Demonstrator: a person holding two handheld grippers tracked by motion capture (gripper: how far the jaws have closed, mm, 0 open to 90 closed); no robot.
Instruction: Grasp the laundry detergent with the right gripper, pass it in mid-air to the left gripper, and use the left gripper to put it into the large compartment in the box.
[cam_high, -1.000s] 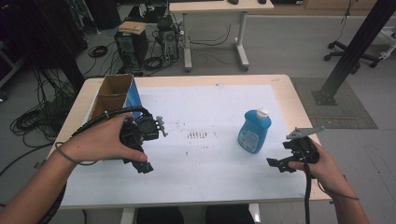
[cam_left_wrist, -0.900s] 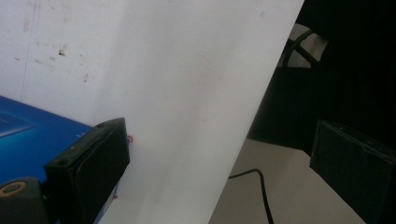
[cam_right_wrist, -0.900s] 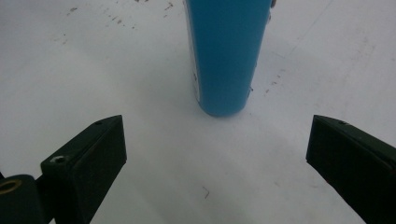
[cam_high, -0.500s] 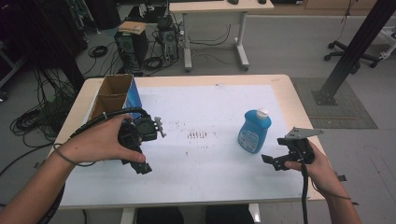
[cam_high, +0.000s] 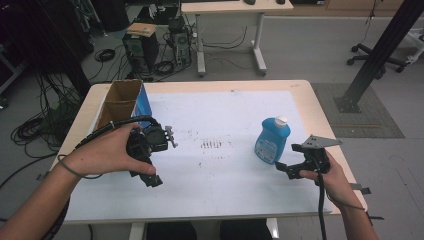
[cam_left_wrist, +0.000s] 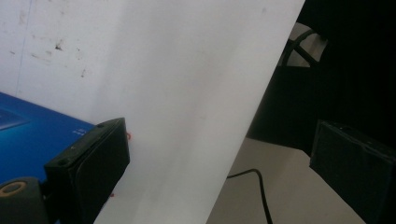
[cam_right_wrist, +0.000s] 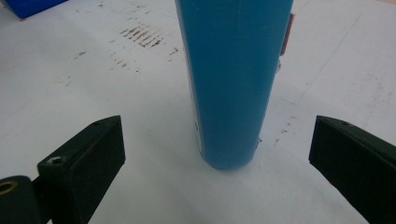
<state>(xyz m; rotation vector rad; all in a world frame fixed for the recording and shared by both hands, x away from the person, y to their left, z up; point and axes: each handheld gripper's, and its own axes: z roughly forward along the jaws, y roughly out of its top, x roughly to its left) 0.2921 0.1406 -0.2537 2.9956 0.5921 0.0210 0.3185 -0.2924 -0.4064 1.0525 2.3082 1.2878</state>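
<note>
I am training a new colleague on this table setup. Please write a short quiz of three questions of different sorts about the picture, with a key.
1. True or false: the right gripper is closed on the blue bottle.
2. Multiple choice: where does the cardboard box stand? A) at the far left of the table B) beside the bottle C) on the floor.
3. Fill in: the bottle stands upright and its cap is ____.

Key
1. False: the jaws are wide apart, and the bottle stands in front of them, untouched.
2. A, near the left gripper.
3. White.
</note>
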